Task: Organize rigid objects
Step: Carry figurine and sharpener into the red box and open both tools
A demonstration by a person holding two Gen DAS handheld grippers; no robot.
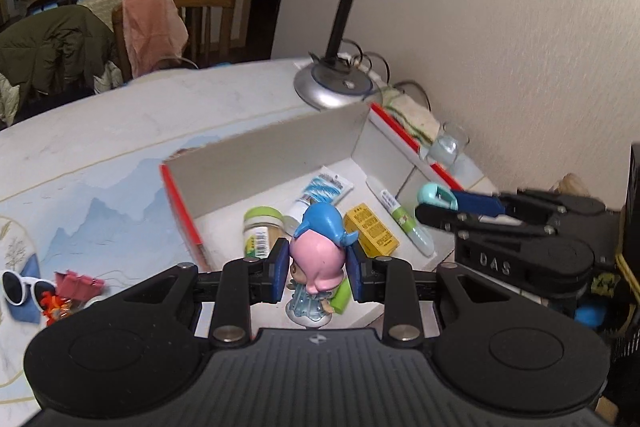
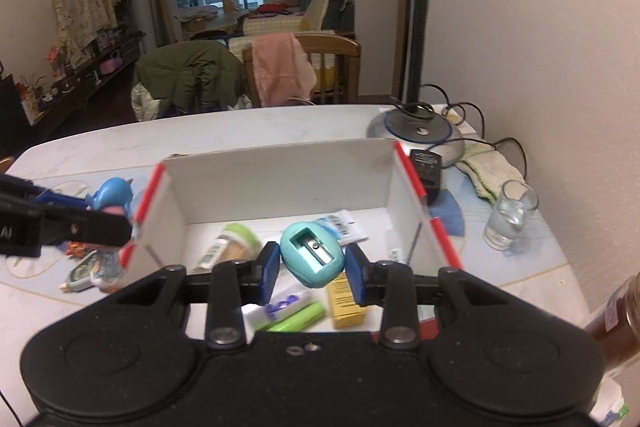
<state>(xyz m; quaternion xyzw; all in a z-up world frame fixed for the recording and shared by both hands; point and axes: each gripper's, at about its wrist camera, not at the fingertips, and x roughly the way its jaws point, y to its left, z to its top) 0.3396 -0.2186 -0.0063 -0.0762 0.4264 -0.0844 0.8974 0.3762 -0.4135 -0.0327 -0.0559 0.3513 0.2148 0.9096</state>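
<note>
My left gripper (image 1: 318,269) is shut on a toy figurine (image 1: 318,255) with a pink body, blue cap and pale blue base, held just above the near edge of a white box with red edges (image 1: 256,163). My right gripper (image 2: 312,263) is shut on a teal pencil sharpener (image 2: 312,253), held over the same box (image 2: 280,179). In the left wrist view the right gripper (image 1: 440,205) with the sharpener (image 1: 438,195) comes in from the right. Seen from the right wrist, the left gripper and figurine (image 2: 114,197) hang by the box's left wall.
The box holds a green-lidded jar (image 1: 262,227), a yellow carton (image 1: 372,231), tubes and a pen (image 1: 400,215). White sunglasses (image 1: 22,291) and a pink clip (image 1: 80,285) lie at left. A desk lamp (image 2: 416,131), a glass (image 2: 510,215) and a brown bottle (image 2: 618,323) stand at right.
</note>
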